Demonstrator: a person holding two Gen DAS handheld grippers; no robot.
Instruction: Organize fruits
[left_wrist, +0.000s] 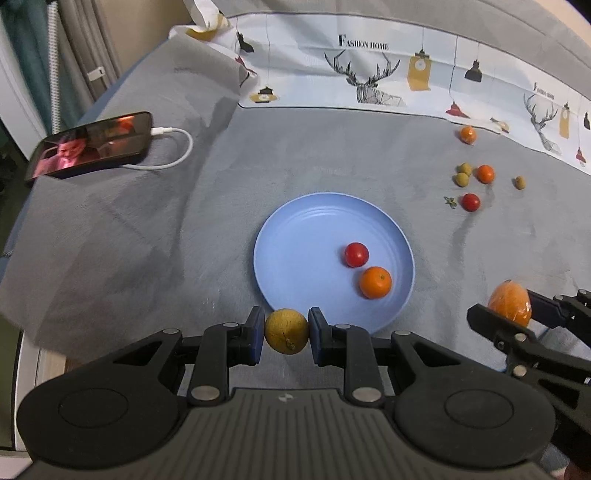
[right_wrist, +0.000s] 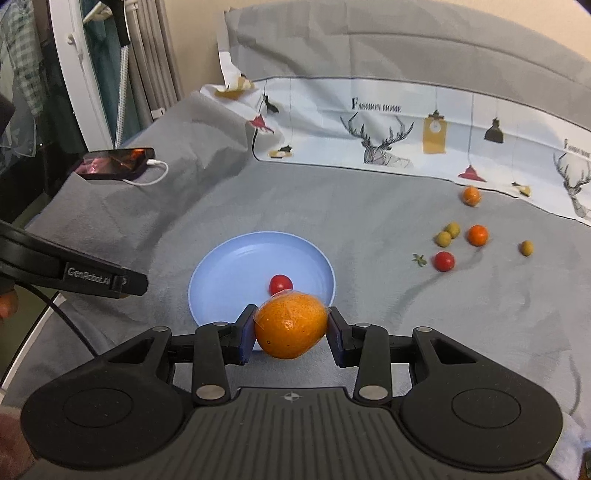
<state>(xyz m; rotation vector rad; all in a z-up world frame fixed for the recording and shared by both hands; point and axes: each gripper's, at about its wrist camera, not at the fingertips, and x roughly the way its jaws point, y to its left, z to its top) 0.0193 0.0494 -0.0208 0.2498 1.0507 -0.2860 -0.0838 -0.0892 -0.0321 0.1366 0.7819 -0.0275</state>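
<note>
Left tongs clamp a yellow-brown fruit at lower centre; right tongs grip a wrapped orange before the blue plate.

The left gripper is closed on something, both pads pressing in. The right gripper, at its three o'clock, is clamped likewise.

Wrapped orange between fingers

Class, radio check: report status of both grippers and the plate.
Left gripper shut on longan. Right gripper shut on wrapped orange. Plate holds tomato, small orange. Nothing blocking.
</note>
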